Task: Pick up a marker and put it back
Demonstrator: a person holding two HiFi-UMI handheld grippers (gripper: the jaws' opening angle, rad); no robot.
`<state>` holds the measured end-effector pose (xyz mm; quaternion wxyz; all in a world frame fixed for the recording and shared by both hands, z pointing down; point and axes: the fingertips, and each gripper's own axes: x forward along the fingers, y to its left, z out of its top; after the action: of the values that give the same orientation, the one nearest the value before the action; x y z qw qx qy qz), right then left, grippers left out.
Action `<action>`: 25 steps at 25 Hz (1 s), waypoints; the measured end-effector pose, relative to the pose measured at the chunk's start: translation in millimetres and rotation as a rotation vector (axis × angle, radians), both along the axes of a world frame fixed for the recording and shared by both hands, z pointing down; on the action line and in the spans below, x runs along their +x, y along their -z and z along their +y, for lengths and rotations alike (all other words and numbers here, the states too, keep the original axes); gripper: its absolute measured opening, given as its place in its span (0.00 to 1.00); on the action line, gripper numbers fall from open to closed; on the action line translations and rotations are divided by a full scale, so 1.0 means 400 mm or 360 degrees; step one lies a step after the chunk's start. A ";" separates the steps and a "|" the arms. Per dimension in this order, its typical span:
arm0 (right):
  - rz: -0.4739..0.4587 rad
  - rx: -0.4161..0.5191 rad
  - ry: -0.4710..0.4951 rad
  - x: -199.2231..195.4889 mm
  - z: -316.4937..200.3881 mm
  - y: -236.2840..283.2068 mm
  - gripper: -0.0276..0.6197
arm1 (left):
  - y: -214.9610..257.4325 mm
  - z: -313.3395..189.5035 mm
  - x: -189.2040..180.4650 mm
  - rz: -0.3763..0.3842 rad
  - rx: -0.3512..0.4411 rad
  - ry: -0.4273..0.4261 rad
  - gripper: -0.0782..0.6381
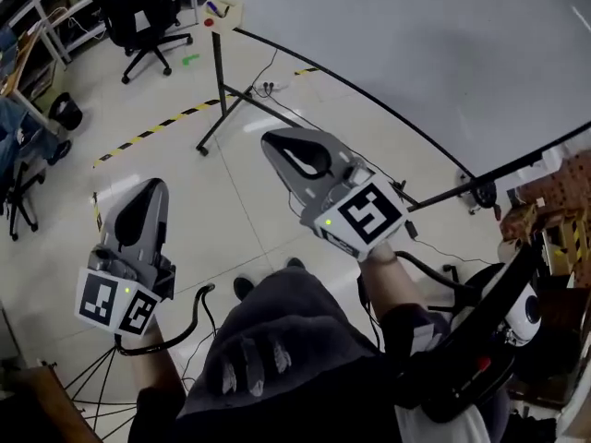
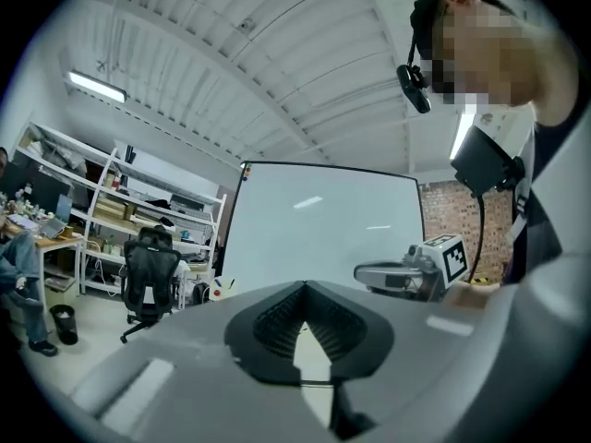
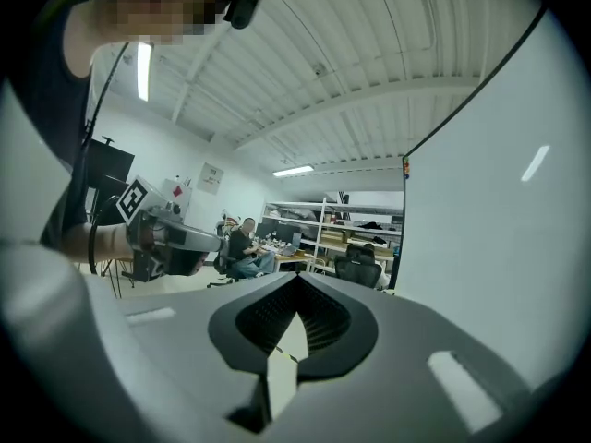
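The right claw (image 3: 297,281) has its two jaws pressed together with nothing between the ribbed pads, and the left claw (image 2: 303,287) is the same: tips meeting, empty. Both are held out in front of the person at about waist height, the left one well apart to the side of the right, both noses pointing forward. Just beyond the right claw's tip and to its right stands the large whiteboard (image 1: 416,44). Further ahead and off to that claw's left, at the board's corner on top of the stand's post, sits a small beige box (image 1: 227,11) with a blue marker (image 1: 215,8) lying in it, and something red shows at the box's front. The marker is well apart from both claws, so I judge the task to be at its very start, with the reach not yet made. The next move calls for carrying one claw forward to the box, spreading its jaws on the way, and bringing the pads across the marker's barrel rather than end-on, since the box's walls leave little room.
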<state>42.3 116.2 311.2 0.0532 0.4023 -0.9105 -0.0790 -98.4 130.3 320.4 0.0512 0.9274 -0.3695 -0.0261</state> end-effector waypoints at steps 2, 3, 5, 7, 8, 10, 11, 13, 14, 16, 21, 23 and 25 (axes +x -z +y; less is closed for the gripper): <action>-0.0041 -0.0004 -0.0034 0.046 0.013 0.012 0.04 | 0.003 0.008 0.036 -0.0007 -0.0015 -0.0025 0.12; -0.0055 -0.0003 -0.0052 0.069 0.018 0.013 0.04 | 0.000 0.008 0.054 -0.0006 -0.0028 -0.0032 0.12; -0.0071 -0.0009 -0.0081 0.117 0.017 0.003 0.04 | -0.019 0.004 0.090 0.0004 -0.0062 -0.0030 0.12; -0.0085 -0.0015 -0.0095 0.172 0.011 -0.010 0.04 | -0.043 -0.004 0.136 0.0012 -0.0095 -0.0021 0.12; -0.0092 -0.0018 -0.0105 0.203 0.010 -0.014 0.04 | -0.051 -0.006 0.163 0.0011 -0.0104 -0.0021 0.12; -0.0098 -0.0030 -0.0136 0.268 0.012 -0.019 0.04 | -0.056 -0.004 0.218 0.0000 -0.0112 -0.0028 0.12; -0.0099 -0.0025 -0.0146 0.294 0.014 -0.017 0.04 | -0.055 -0.002 0.244 -0.0008 -0.0113 -0.0034 0.12; -0.0107 -0.0007 -0.0150 0.329 0.012 -0.009 0.04 | -0.051 0.000 0.284 -0.0031 -0.0115 -0.0048 0.12; -0.0115 -0.0006 -0.0151 0.342 0.007 -0.008 0.04 | -0.049 -0.002 0.297 -0.0045 -0.0114 -0.0052 0.12; -0.0135 -0.0016 -0.0148 0.364 -0.009 -0.012 0.04 | -0.047 -0.010 0.319 -0.0069 -0.0110 -0.0044 0.12; -0.0161 -0.0001 -0.0068 0.410 -0.048 -0.032 0.04 | -0.061 -0.034 0.358 -0.0093 -0.0072 0.0049 0.12; -0.0164 -0.0014 -0.0091 0.395 -0.017 -0.016 0.04 | -0.043 -0.010 0.334 -0.0088 -0.0084 0.0041 0.12; -0.0169 -0.0008 -0.0081 0.355 0.000 0.010 0.04 | -0.013 0.009 0.286 -0.0086 -0.0068 0.0064 0.12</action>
<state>184.5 116.2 307.4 0.0078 0.4288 -0.9018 -0.0538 16.0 134.0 325.5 0.0605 0.9189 -0.3897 0.0058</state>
